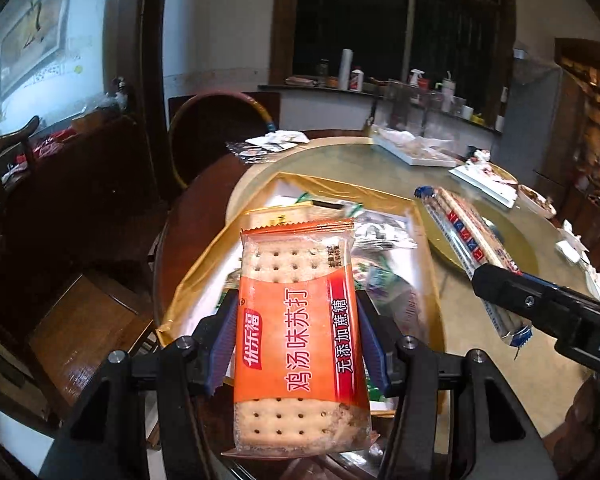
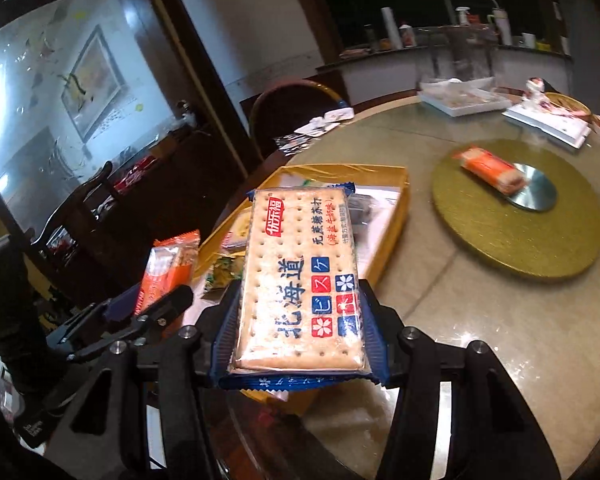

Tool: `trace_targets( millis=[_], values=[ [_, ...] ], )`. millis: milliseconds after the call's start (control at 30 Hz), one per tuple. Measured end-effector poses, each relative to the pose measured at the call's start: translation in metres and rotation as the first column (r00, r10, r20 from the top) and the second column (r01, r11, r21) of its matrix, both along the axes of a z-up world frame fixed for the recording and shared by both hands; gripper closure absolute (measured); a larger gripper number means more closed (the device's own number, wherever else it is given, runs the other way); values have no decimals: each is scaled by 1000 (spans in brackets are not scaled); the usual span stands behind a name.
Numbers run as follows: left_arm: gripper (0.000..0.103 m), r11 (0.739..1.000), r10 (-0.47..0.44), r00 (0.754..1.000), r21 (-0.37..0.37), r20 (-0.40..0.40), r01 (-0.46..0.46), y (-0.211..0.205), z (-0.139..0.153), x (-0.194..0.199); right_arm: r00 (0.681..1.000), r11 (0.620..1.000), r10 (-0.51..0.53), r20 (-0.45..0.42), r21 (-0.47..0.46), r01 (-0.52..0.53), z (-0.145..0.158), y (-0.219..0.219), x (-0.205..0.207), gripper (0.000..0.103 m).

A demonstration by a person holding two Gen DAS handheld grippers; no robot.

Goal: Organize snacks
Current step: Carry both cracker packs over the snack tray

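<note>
- Here, in the left wrist view, an orange plastic-wrapped cracker packet with white Chinese lettering (image 1: 298, 332) is clamped upright between the blue-padded fingers of the left gripper (image 1: 298, 344); the pads are pressed against both long edges of the packet, so the jaws are grasping it.
- Beneath the packet an open gold-rimmed cardboard box (image 1: 204, 276) is seen, filled with loose wrapped snacks; the box is set on a round glass-topped dining table (image 1: 480, 360).
- At the right edge the black right gripper (image 1: 512, 300) is seen gripping a blue-and-white cracker packet (image 1: 466, 248), held in the air over a round gold mat (image 1: 448, 252).
- In the right wrist view, the blue-and-white cracker packet (image 2: 300, 280) is held flat-faced toward the camera between the blue pads of the right gripper (image 2: 300, 320); both pads are touching its sides, so these jaws too are closed on their load.
- To the left, the left gripper (image 2: 140, 312) is seen with the orange packet (image 2: 168, 272), just beside the gold box (image 2: 384, 248).
- On the gold mat (image 2: 500, 240) another orange-wrapped snack packet (image 2: 490, 170) is lying, partly over a small silver disc (image 2: 536, 192); white trays (image 2: 464, 102) are set well apart at the far side of the table (image 2: 480, 340).
</note>
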State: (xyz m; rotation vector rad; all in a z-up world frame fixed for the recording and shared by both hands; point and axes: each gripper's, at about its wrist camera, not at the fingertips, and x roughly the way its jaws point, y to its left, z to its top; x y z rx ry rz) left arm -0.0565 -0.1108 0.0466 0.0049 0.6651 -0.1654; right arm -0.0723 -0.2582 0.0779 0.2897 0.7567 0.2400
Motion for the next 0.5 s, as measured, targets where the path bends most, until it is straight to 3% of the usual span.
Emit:
trace_targets(
  millis=[500],
  values=[
    [48,1000,22,999,0,-37,-22,15,-16,34,998,1000,1,-57,-27,-2,-16,25,50,47]
  ],
)
